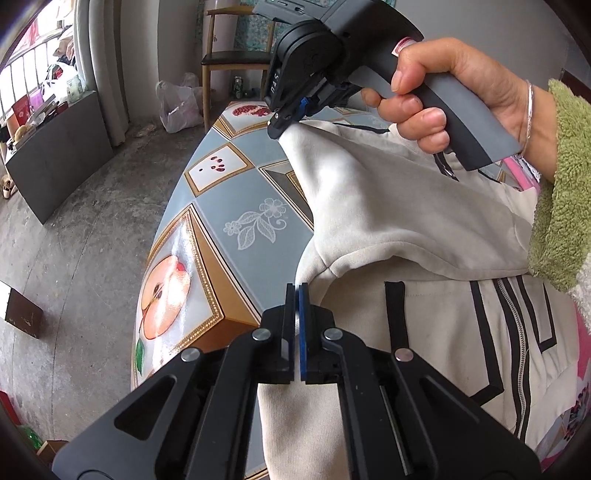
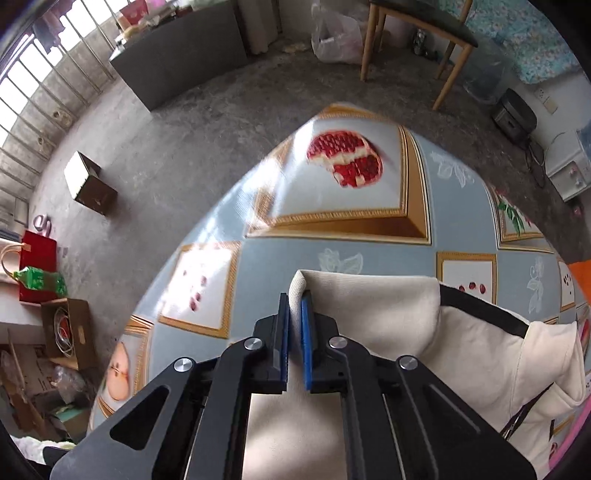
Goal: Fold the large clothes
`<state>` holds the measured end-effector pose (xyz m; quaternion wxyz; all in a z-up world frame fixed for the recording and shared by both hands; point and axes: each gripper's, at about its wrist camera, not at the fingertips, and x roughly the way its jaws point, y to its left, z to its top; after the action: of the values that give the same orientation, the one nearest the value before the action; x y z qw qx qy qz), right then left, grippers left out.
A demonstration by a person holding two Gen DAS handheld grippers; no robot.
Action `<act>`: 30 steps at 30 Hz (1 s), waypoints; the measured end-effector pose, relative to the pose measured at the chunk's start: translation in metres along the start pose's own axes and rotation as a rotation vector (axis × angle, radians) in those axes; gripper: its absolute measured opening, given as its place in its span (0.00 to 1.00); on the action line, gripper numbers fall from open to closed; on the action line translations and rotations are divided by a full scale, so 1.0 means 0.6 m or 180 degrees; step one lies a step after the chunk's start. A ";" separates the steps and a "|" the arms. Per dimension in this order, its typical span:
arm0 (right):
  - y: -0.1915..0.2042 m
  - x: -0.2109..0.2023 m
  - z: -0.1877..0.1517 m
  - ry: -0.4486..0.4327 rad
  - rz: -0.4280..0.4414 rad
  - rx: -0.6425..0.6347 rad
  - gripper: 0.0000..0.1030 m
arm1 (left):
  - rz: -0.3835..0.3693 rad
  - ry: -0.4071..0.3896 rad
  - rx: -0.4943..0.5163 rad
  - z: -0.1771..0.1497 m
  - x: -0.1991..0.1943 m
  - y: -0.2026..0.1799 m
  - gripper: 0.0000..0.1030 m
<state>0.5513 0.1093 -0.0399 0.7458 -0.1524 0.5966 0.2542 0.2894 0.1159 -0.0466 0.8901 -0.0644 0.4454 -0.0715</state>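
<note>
Garment: one cream zip-front jacket [image 1: 424, 229] with black stripe trim and a metal zipper running down its front. It lies on the right half of the table [image 1: 236, 206], bunched and partly lifted, one sleeve drawn up and away toward the far side. The fabric looks soft and thick, with slight grey soiling on the raised sleeve. A black band edges the far fold in the right wrist view.

Table covering: glossy blue-grey oilcloth printed with gold-framed panels of apple, pomegranate and seeds, plus white flower outlines.

Left gripper [image 1: 298, 288]: low and near, pointing across the table edge. Its two pads are pressed together at the jacket's shoulder seam; whether any cloth is caught between them cannot be told.

Right gripper [image 1: 277, 123]: raised at the far side of the table, tilted downward, the sleeve end hanging taut from its tip. In its own camera the blue-padded fingers [image 2: 306, 332] stand narrow, pinching a rolled fold of cream cloth between them.

Right hand [image 1: 436, 96]: wrapped round the grey handle, thumb on top, thin bracelet at the wrist, green fleece cuff [image 1: 561, 192] behind.

Surroundings: concrete floor [image 2: 177, 147], wooden chair [image 2: 417, 33], plastic bag [image 2: 336, 37], cardboard box [image 2: 90, 184], barred window [image 2: 44, 85].
</note>
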 end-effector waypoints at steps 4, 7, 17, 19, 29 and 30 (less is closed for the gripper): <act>-0.017 -0.002 0.008 -0.0152 0.0103 0.0158 0.05 | 0.0061 -0.0056 -0.0171 -0.002 -0.006 0.015 0.00; -0.019 0.024 0.010 -0.0182 0.0098 0.0179 0.05 | 0.0116 0.0089 -0.0368 -0.007 0.012 0.038 0.00; -0.050 -0.061 -0.014 -0.0732 0.0714 0.0625 0.17 | 0.0056 0.0097 -0.0462 0.003 -0.019 0.050 0.00; -0.068 -0.116 -0.053 -0.0961 0.0816 0.0702 0.49 | 0.0029 0.0023 -0.0393 0.011 -0.035 0.043 0.00; -0.336 -0.258 -0.459 -0.1029 0.0201 0.1936 0.54 | 0.0219 0.0366 0.0109 0.025 0.018 -0.021 0.01; -0.372 -0.254 -0.505 -0.0953 0.0121 0.2155 0.54 | 0.0271 0.0395 0.0127 0.022 0.027 -0.022 0.01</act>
<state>0.4061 -0.2656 0.0174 0.8281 0.1530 0.5339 0.0757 0.3090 0.1003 -0.0491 0.8642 -0.0231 0.5006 -0.0463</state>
